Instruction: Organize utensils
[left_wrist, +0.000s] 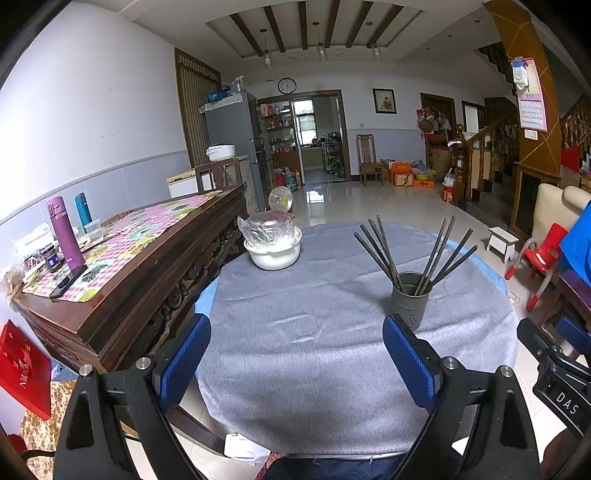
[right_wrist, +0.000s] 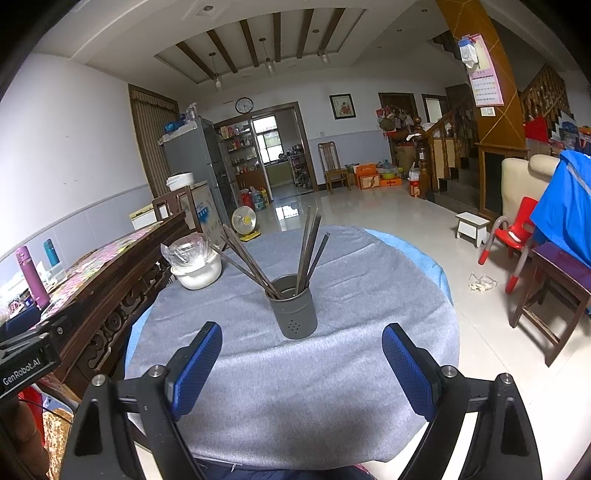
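**Left wrist and right wrist views: utensils stowed, jaws idle**

Left wrist view: we see the left gripper (left_wrist: 295, 354) with jaws spread wide, holding nothing. The chopsticks (left_wrist: 413, 251) stand fanned in the grey holder (left_wrist: 410, 299) on the round table (left_wrist: 295, 387). No loose utensils remain, so we judge the task nearly complete.

Right wrist view: the right gripper (right_wrist: 303, 362) is also wide open and empty. Bare cloth surrounds the holder; the covered bowl (right_wrist: 197, 271) sits near the far-left edge.

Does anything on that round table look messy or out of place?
Nothing is spilled or damaged. The chopsticks all stand in the grey holder, splayed into two leaning bunches. The white bowl, covered with plastic wrap, sits upright near the table's far edge.
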